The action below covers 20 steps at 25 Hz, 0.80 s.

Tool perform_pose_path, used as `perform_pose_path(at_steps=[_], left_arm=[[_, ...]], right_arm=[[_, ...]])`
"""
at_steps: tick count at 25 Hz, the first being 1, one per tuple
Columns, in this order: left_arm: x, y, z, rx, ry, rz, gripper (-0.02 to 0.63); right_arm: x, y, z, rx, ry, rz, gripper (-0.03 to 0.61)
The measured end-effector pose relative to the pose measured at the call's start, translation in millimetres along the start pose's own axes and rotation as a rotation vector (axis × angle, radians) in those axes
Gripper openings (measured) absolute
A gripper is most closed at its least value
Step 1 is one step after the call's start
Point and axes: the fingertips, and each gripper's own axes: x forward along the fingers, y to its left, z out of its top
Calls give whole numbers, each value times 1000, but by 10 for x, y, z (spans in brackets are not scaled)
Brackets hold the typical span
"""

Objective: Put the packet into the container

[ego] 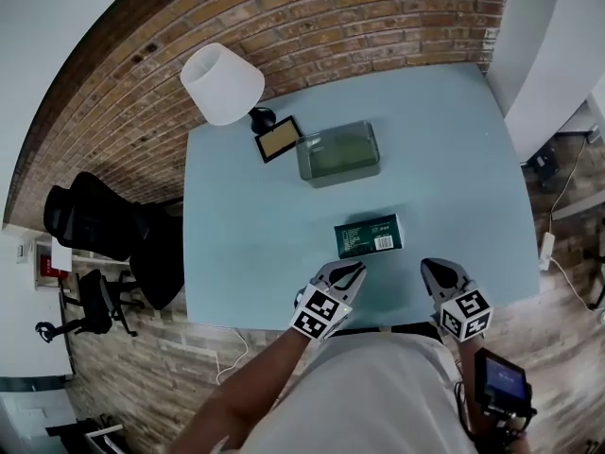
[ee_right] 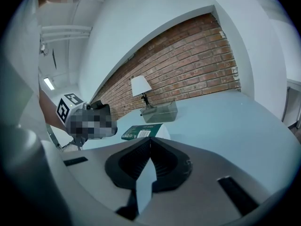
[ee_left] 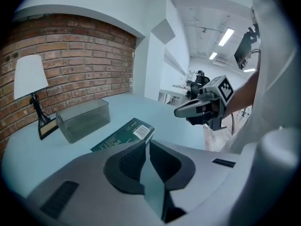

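A dark green packet (ego: 369, 235) with a white barcode label lies flat in the middle of the light blue table (ego: 454, 159). Beyond it stands an empty clear container (ego: 338, 152). My left gripper (ego: 352, 270) hovers just short of the packet's near left corner, its jaws shut on nothing. My right gripper (ego: 435, 268) hangs to the packet's near right, also shut and empty. In the left gripper view the packet (ee_left: 123, 134) lies right past the closed tips (ee_left: 147, 142), with the container (ee_left: 83, 119) farther left. The right gripper view shows the packet (ee_right: 141, 132) and container (ee_right: 160, 112) ahead of its closed tips (ee_right: 149, 139).
A white lamp (ego: 223, 83) and a small framed picture (ego: 278, 138) stand at the table's far left, beside the container. A brick wall (ego: 312, 17) runs behind the table. A black office chair (ego: 104, 220) sits off the left edge.
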Motion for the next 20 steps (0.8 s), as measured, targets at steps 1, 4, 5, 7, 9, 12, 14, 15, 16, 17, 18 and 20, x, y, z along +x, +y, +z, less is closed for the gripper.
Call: perform_pose_path(at_steps=[1, 4, 5, 7, 9, 12, 14, 15, 16, 17, 18, 20], left_arm=[[32, 12, 2, 30, 21, 9, 12], [141, 48, 1, 173, 106, 49, 41], [186, 55, 3, 229, 135, 60, 81], [278, 78, 7, 348, 190, 79, 141], [370, 91, -4, 464, 243, 92, 174], [516, 93, -67, 616, 323, 106, 196], [598, 133, -114, 699, 368, 135, 219], [635, 160, -142, 733, 387, 153, 225], [669, 185, -172, 760, 405, 170, 233], [697, 206, -199, 783, 419, 188, 244], [720, 225, -218, 804, 429, 208, 253], [758, 262, -240, 846, 438, 248, 257]], right_arm=[[4, -33, 6, 2, -2, 4, 11], [16, -113, 11, 6, -6, 17, 11], [20, -134, 9, 8, -7, 21, 11], [33, -165, 7, 13, -7, 26, 11], [38, -184, 15, 19, -8, 28, 11], [6, -213, 1, 32, -7, 26, 11], [-18, -232, -19, 41, -5, 21, 11], [-30, -243, -27, 45, -5, 18, 11], [-46, -254, -36, 49, -5, 14, 11], [-65, -268, -47, 54, -6, 10, 11], [-86, -282, -58, 59, -6, 5, 11], [-126, -310, -78, 68, -9, -5, 11]])
